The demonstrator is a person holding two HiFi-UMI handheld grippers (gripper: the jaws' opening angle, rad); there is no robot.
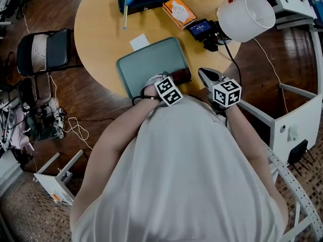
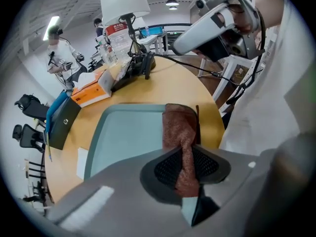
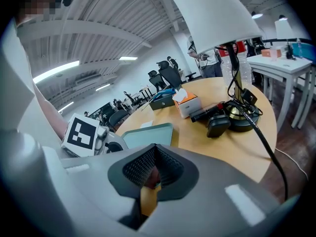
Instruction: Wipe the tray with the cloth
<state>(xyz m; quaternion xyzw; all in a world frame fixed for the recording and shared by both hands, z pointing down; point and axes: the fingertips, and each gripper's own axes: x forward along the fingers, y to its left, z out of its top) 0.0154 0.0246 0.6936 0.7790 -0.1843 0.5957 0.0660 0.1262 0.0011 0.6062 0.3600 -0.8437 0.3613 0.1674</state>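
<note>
Evidently wiping is in hand: the left gripper (image 2: 186, 154) pinches the brown cloth (image 2: 180, 125) on the teal tray (image 2: 123, 142), while the right gripper (image 3: 154, 157) has its jaws pressed together. Next, the cloth needs dragging across the bare tray.

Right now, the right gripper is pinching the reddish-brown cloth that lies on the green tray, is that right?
Not quite: it is the left gripper whose fingers pinch the reddish-brown cloth that lies on the green tray, as the left gripper view shows. In the head view, the right gripper sits beside the tray, off the cloth.
</note>
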